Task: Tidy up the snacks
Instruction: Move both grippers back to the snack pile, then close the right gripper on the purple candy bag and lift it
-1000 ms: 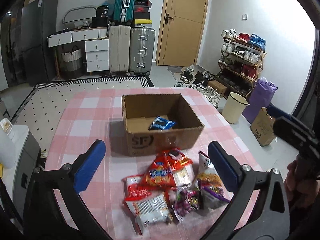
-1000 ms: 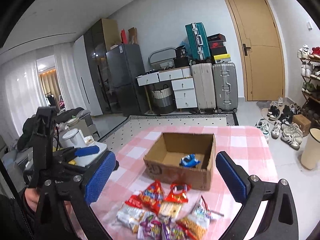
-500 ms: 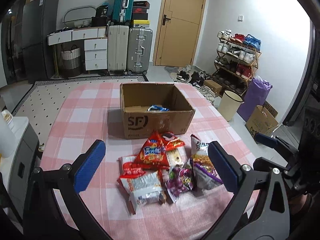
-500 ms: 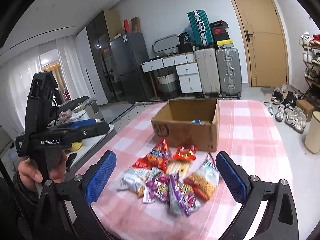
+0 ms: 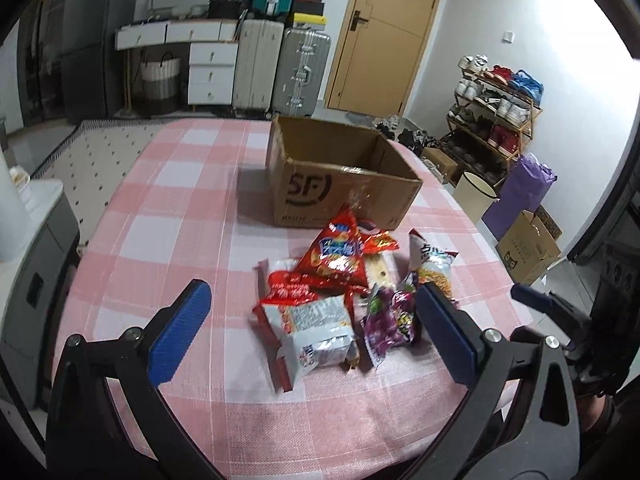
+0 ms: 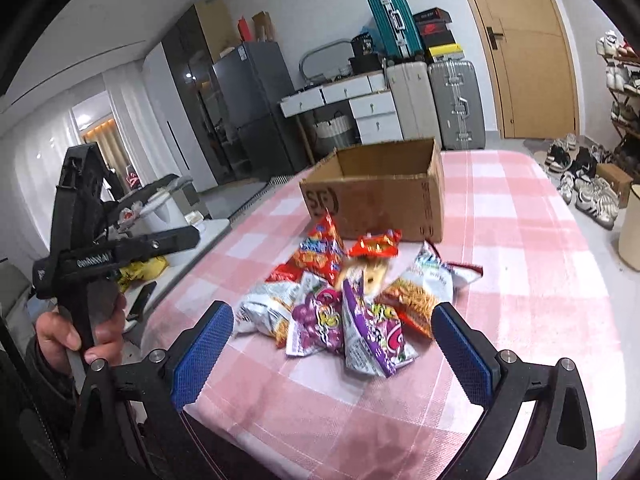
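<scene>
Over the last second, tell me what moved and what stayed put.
Both claws, left and right, dropped lower and pulled back toward the table's near edge, open and empty throughout. Nothing was grasped or released. The snack pile and cardboard box stayed where they were on the checked tablecloth.

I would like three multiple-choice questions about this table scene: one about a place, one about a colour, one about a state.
1. Where does the snack pile lie relative to the cardboard box?
A. inside it
B. on the tablecloth in front of it
C. on the floor

2. What colour are the pads of the right claw?
A. blue
B. yellow
C. white

3. What state is the left claw in?
A. shut on a snack
B. shut on nothing
C. open, holding nothing

Answers:
1 B, the packets rest on the pink checked tablecloth outside the box.
2 A, both pads are blue.
3 C, its fingers stand wide apart with nothing between them.
</scene>
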